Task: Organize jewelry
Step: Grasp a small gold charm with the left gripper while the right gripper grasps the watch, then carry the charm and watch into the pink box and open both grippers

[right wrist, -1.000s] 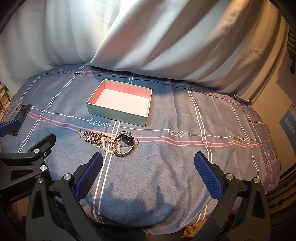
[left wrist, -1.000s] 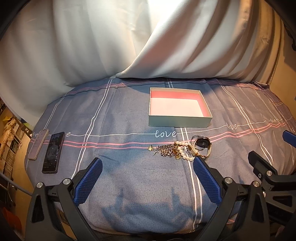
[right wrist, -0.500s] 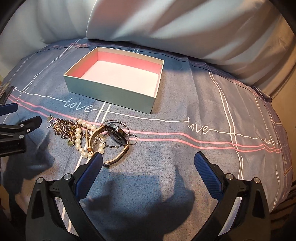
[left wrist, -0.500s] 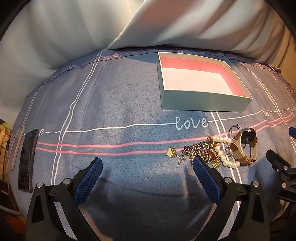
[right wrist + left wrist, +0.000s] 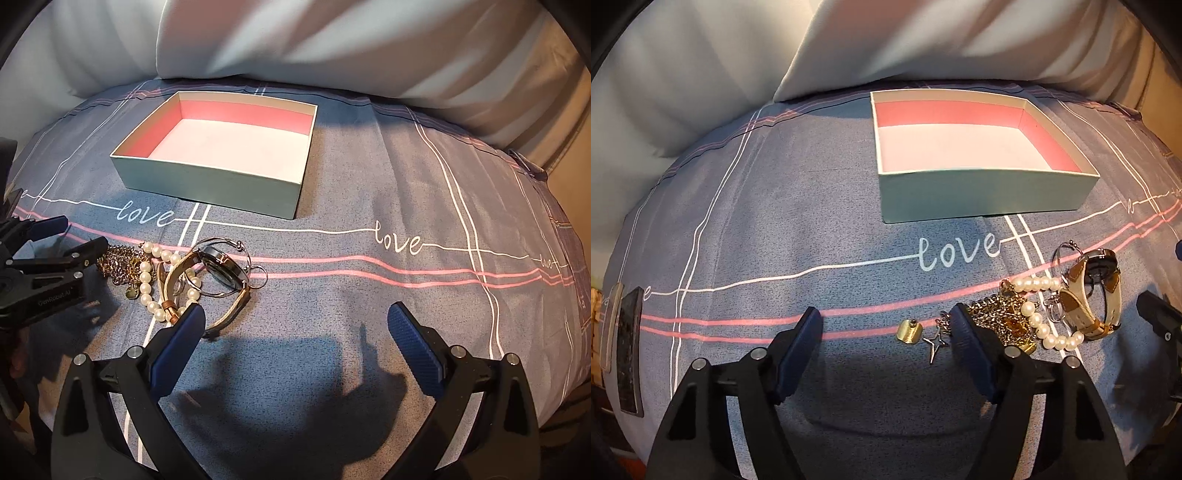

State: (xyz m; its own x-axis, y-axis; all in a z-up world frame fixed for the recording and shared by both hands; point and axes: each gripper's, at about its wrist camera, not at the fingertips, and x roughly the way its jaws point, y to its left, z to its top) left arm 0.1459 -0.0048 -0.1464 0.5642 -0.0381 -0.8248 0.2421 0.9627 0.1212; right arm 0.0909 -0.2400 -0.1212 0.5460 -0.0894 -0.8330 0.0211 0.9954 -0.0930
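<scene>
Open box (image 5: 982,192) sitting on the blue bedsheet (image 5: 775,229), mint outside, pink walls, white floor, nothing inside. Just in front of the box, past the white "love" lettering (image 5: 956,253), a tangled heap of jewelry.

In that heap, seen from the left wrist: pearl bracelet (image 5: 1039,321) looping through the middle, gold chain (image 5: 1001,314) bunched on the side away from the watch, wristwatch (image 5: 1089,291) with cream strap standing on edge on the far right of the pile. Thin silver bangle (image 5: 1062,254) leaning behind the watch, on the box side. Small gold tag (image 5: 908,331) and silver star charm (image 5: 934,345) lying just left of the chain, both on the sheet.

Left tool (image 5: 886,323) down low in front of the box, jaws spread wide, gripping nothing. Gold tag and star charm lying between the two blue pads; right pad (image 5: 967,336) crossing over the edge of the chain, contact impossible to judge.

Right tool (image 5: 295,325) hovering in front of the box too, to the right of the pile, jaws wide apart and empty. Left pad (image 5: 181,339) overlapping the strap end of the watch (image 5: 218,271) in its own view; touching or not, cannot tell.

Well left of the box, two phones (image 5: 628,350) lying side by side at the bed's edge. Behind the box, pale curtain (image 5: 923,40) hanging in folds.
</scene>
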